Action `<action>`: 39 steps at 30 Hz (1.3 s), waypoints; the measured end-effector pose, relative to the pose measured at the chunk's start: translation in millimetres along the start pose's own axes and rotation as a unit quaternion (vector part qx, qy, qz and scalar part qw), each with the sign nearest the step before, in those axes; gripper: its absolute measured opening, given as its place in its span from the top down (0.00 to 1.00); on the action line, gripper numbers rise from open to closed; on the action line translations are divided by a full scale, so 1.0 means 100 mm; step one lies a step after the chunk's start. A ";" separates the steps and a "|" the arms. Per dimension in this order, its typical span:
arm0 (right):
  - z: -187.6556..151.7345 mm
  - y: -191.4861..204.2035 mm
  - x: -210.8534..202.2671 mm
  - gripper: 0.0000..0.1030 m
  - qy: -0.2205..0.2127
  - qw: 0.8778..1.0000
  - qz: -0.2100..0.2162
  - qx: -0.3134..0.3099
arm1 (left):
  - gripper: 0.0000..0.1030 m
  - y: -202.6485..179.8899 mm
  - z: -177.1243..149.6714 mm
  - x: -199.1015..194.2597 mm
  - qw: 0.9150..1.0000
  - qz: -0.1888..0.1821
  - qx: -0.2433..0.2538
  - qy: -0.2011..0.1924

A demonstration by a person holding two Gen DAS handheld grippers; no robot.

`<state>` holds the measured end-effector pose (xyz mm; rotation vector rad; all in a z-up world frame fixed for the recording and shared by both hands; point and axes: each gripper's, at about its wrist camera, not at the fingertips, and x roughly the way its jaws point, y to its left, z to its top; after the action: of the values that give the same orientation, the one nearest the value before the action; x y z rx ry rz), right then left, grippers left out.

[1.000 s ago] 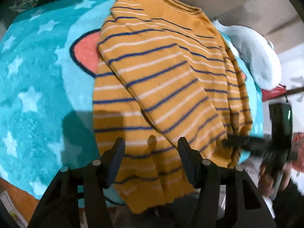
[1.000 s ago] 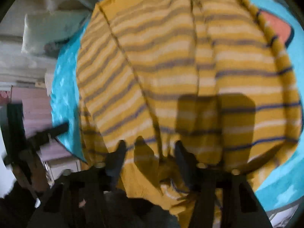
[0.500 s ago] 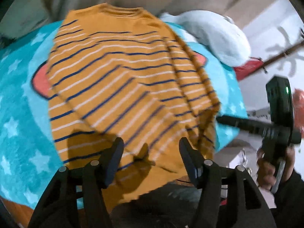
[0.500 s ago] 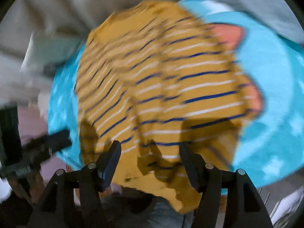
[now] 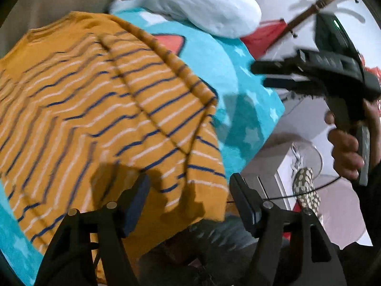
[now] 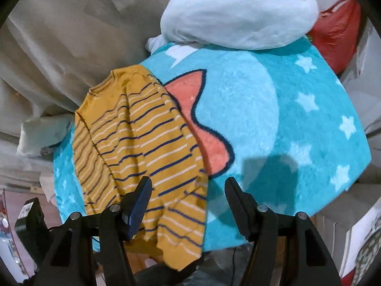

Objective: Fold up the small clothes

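Sweater point(image 5: 100, 109) is lying on the teal star blanket point(image 6: 297, 119) with both sleeves folded in, hem hanging off the near edge, so I'm guessing the side folds are done. Left gripper point(image 5: 190, 202) is opening wider with nothing pinched between its jaws, right gripper point(image 6: 188, 202) is gaping wide and empty too. Next move is probably grabbing the hem corners and bringing them up toward the collar
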<state>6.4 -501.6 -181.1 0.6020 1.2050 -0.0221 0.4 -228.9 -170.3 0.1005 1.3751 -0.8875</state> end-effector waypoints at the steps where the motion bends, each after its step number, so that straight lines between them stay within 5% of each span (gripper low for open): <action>1: 0.05 -0.04 0.06 0.34 0.008 1.000 0.004 -0.004 | 0.33 -0.06 0.05 0.10 1.000 0.002 0.000 0.006; 11: 0.54 -0.05 0.86 0.35 0.090 0.992 0.065 -0.060 | 0.42 -0.19 0.27 0.91 0.995 0.049 -0.068 0.053; 14: 0.70 0.02 1.17 0.48 0.111 0.989 0.058 -0.080 | 0.66 -0.20 0.28 1.00 0.994 0.054 -0.073 0.064; 15: 0.76 0.04 1.29 0.55 0.121 0.987 0.056 -0.084 | 0.84 -0.21 0.29 1.02 0.993 0.059 -0.074 0.067; 17: 0.82 0.09 1.49 0.72 0.139 0.984 0.052 -0.102 | 0.90 -0.18 0.27 1.03 0.992 0.065 -0.086 0.065; 20: 0.84 0.12 1.58 0.95 0.150 0.980 0.031 -0.127 | 0.92 -0.16 0.23 0.83 0.992 0.049 -0.108 0.042; 26: 0.91 0.32 0.99 0.96 0.114 0.983 0.062 -0.129 | 0.92 -0.20 0.03 -0.09 0.991 -0.006 -0.124 -0.043; 31: 0.91 1.03 0.47 0.96 0.075 0.979 0.109 -0.158 | 0.92 0.06 -0.29 -0.78 0.986 -0.024 -0.140 -0.092; 34: 0.81 1.54 0.46 0.96 0.074 0.972 0.119 -0.187 | 0.92 0.38 -0.55 -1.02 0.981 -0.013 -0.158 -0.109; 39: 0.49 2.38 1.02 0.93 0.099 0.966 0.093 -0.221 | 0.92 1.02 -0.92 -0.98 0.974 0.003 -0.205 -0.093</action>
<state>165.1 -292.6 -158.9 0.3245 1.2901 0.4646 -6.2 -61.0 -150.8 -0.2882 1.3531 -0.5761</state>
